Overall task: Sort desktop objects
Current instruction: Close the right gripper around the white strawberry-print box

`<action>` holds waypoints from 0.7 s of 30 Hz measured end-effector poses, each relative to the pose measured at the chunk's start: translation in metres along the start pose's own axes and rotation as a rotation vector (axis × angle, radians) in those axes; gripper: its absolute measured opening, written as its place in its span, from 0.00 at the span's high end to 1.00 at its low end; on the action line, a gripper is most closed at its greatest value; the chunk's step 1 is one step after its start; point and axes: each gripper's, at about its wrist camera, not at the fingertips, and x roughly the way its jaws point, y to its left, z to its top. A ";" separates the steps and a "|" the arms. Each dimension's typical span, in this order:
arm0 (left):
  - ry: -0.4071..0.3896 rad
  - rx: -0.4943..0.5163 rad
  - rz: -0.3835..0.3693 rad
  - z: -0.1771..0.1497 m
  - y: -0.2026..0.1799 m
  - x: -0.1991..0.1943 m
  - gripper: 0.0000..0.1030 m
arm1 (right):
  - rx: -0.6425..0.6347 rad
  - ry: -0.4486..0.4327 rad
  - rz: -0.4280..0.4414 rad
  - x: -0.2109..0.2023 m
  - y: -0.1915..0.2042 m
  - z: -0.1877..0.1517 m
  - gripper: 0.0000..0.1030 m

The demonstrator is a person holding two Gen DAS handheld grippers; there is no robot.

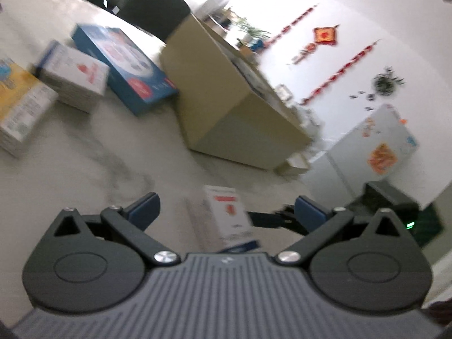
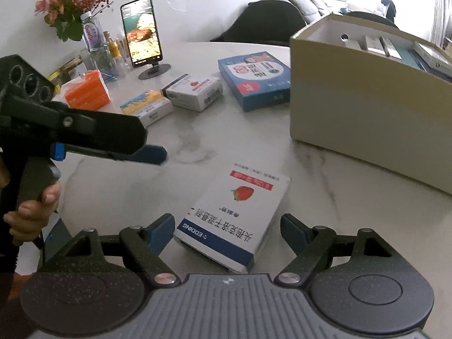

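Observation:
A white medicine box with a red strawberry picture lies flat on the marble table. Its near end sits between the blue pads of my right gripper, which is open; the pads stand close to the box's sides without pressing on them. My left gripper is open too, hovering over the table with the same white box in front of it, blurred. In the right wrist view the left gripper shows in profile at the left, held by a hand.
A tall beige cardboard box with several packs inside stands at the right. Further back lie a blue box, a small white box, a yellow box and an orange pack. A phone on a stand and flowers stand behind.

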 end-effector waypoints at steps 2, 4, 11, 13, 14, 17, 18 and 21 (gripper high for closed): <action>-0.010 0.030 0.059 0.001 -0.002 0.000 0.00 | 0.013 -0.004 -0.018 -0.003 -0.006 -0.001 0.22; -0.016 0.045 0.105 0.001 -0.001 0.000 0.00 | 0.030 -0.012 -0.051 -0.006 -0.011 -0.001 0.23; -0.023 0.072 0.236 -0.003 0.005 0.012 0.00 | 0.036 -0.012 -0.094 0.001 -0.012 0.001 0.30; -0.023 0.103 0.261 -0.005 0.002 0.014 0.00 | 0.031 -0.014 -0.100 0.004 -0.010 0.001 0.31; -0.022 0.121 0.272 -0.005 0.001 0.015 0.00 | 0.035 -0.018 -0.101 0.004 -0.010 0.002 0.32; -0.022 0.178 0.305 -0.008 -0.003 0.019 0.00 | 0.061 -0.041 -0.104 -0.001 -0.016 0.003 0.34; -0.021 0.198 0.317 -0.008 -0.004 0.021 0.00 | 0.068 -0.051 -0.106 -0.004 -0.018 0.004 0.34; -0.014 0.260 0.355 -0.011 -0.008 0.027 0.00 | 0.077 -0.075 -0.115 -0.014 -0.022 0.006 0.35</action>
